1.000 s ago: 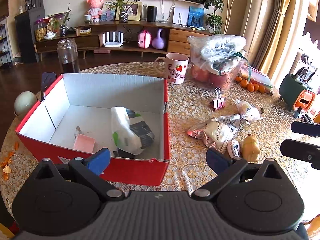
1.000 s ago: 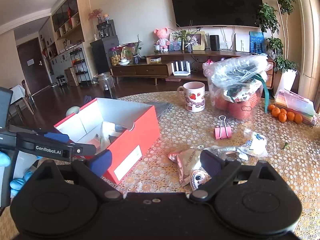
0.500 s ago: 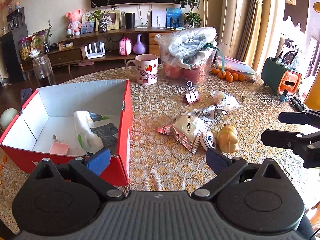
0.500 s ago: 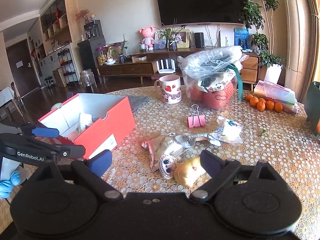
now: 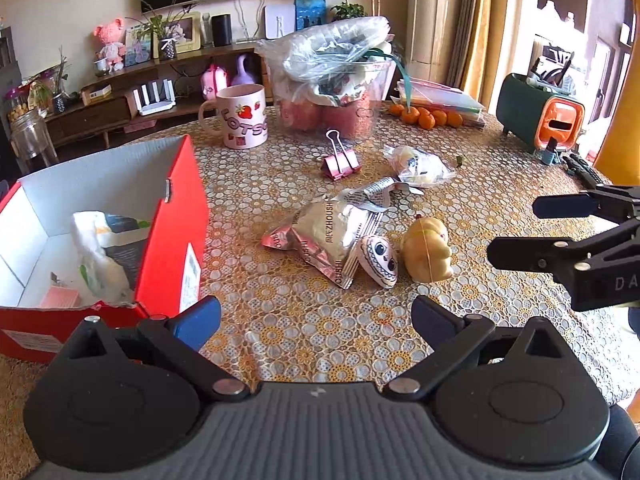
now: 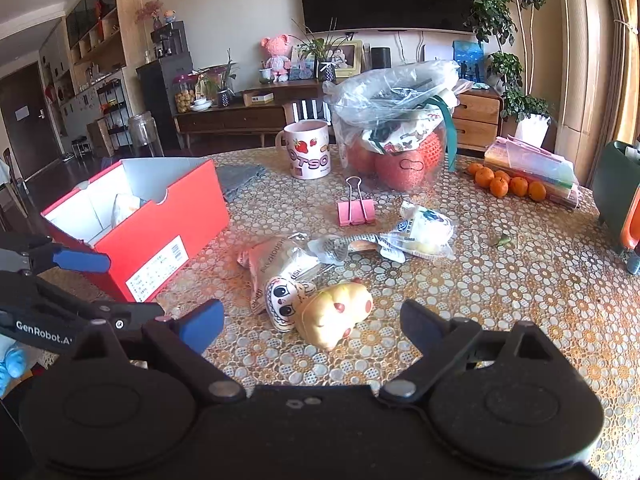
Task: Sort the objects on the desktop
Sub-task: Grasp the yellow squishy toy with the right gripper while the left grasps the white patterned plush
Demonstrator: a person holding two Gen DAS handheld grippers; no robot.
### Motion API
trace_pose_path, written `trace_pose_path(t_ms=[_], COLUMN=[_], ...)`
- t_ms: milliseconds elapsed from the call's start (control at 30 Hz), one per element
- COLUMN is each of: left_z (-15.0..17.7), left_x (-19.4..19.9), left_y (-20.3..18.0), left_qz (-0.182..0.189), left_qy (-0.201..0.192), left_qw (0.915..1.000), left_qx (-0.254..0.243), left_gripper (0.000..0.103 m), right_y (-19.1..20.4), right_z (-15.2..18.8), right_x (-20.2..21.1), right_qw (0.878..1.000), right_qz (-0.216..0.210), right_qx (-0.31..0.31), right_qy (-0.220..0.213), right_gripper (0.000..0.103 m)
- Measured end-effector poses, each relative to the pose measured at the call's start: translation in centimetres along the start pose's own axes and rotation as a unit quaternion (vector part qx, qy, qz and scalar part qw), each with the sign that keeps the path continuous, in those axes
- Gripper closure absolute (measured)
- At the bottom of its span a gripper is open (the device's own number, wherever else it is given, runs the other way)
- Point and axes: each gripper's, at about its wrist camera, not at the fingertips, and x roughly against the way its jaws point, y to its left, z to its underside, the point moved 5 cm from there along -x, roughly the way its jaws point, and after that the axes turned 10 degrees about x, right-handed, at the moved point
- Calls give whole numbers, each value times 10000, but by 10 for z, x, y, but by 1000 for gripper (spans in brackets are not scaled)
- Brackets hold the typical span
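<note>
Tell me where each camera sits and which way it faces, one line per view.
Left wrist: on the left gripper, open, facing the snack packet; the right gripper enters from the right.
Right wrist: on the right gripper, open, facing the yellow toy; the left gripper shows at left.
Shared: red box, pink binder clip, mug.

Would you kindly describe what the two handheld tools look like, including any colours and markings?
Both are matte black with two round pivot housings and silver pivot pins. The left tool has a ribbed grey body and a blue pad on one finger; seen from the right camera it reads "GenRobot.AI" in white. The right tool looks alike. A blue glove shows beside it.
</note>
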Motion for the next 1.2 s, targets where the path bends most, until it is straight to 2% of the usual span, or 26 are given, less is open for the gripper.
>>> trace_pose_path(t_ms=[100, 200, 367, 467, 533, 600, 867, 900, 933, 1000, 1067, 1200], left_z=[3, 4, 2, 1, -1, -1, -6, -6, -7, -7, -6, -5], left_x=[-13, -27, -50, -61, -67, -72, -87, -89, -90, -94, -97, -101], left_y=[-13, -24, -32, -35, -35, -36, -40, -42, -42, -44, -45, -47], left_qz=[93, 32, 16, -20, -23, -6, 159, 180, 208, 240, 265, 311], left_qy=[-5, 15, 59, 64, 57, 55, 41, 43, 62, 93, 109, 136], left_qw=[9998, 9993, 9992, 9994, 9995, 9996, 9995, 9995, 9994, 9994, 9992, 9990], left_qx=[-187, -378, -405, -350, -318, -286, -253, -261, -256, -244, -279, -305], left_gripper=[1, 1, 6, 13, 25, 30, 40, 44, 49, 50, 51, 61], right_y=[-6, -11, -19, -21, -21, -22, -28, -29, -30, -31, -32, -34], right_z=[1, 3, 7, 6, 6, 5, 5, 5, 6, 7, 10, 12], right_x=[-12, -27, -49, -60, -66, -71, -90, -92, -94, -97, -98, -96], right_qw=[10000, 9998, 9993, 9990, 9989, 9987, 9963, 9959, 9953, 9944, 9936, 9921], right_qz=[11, -14, -39, -65, -101, -149, -256, -264, -289, -331, -361, -382], right_qx=[42, 56, -138, -205, -208, -275, -587, -624, -682, -749, -811, -967], right_qy=[85, 199, 339, 389, 405, 410, 575, 600, 630, 669, 693, 704], right_gripper=[9, 10, 14, 20, 21, 22, 25, 25, 26, 28, 35, 41])
